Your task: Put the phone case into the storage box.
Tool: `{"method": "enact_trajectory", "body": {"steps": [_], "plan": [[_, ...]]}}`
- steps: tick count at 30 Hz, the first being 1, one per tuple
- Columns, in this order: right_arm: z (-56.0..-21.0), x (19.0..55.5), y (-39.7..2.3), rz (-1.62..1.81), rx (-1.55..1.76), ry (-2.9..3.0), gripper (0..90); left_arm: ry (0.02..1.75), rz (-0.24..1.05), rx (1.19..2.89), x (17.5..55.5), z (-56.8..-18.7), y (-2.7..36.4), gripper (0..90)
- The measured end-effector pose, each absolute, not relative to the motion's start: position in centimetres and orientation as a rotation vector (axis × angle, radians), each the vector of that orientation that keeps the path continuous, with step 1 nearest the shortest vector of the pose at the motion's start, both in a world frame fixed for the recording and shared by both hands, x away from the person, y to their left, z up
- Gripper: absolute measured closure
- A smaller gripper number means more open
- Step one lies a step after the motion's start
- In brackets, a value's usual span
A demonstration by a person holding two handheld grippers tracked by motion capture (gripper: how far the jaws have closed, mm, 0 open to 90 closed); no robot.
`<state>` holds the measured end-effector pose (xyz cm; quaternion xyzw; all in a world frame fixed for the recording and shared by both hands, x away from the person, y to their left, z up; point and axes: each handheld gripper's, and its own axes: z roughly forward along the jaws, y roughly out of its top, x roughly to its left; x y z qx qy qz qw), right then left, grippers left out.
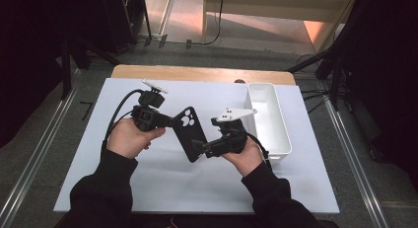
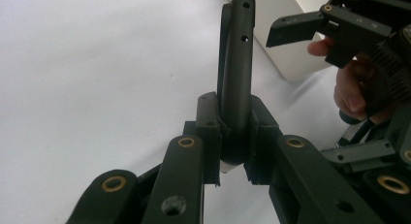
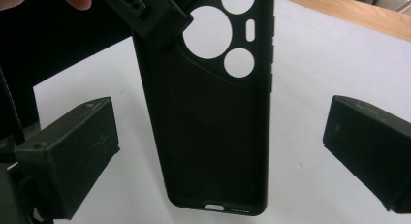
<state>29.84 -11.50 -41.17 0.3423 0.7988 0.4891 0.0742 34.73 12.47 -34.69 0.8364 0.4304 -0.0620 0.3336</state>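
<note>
A black phone case [image 1: 190, 132] with round camera cut-outs is held up above the white table cover [image 1: 148, 178]. My left gripper [image 1: 173, 121] is shut on its upper end near the cut-outs. In the left gripper view the case [image 2: 237, 64] stands edge-on, pinched between my left gripper's [image 2: 235, 136] pads. My right gripper [image 1: 199, 150] sits at the case's lower end. In the right gripper view the case [image 3: 213, 117] hangs between my right gripper's [image 3: 220, 146] wide-open jaws, with a gap on each side. The left gripper's fingertip [image 3: 150, 10] clamps the case's top corner there.
A long white bin [image 1: 268, 119] stands at the right of the table cover, close behind my right hand; its corner [image 2: 291, 59] appears in the left gripper view. A wooden table edge [image 1: 202, 72] runs along the back. Grey floor and metal rails flank the table.
</note>
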Motion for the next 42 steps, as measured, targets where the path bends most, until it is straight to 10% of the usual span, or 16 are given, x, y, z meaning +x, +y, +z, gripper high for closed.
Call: {"method": "enact_trajectory", "body": {"steps": [42], "plan": [[-41.4, 31.8, -7.7, 1.410, 1.013, 2.331, 0.0, 1.146, -0.195, 2.145, 34.6, -34.9, 11.3, 79.1]]}}
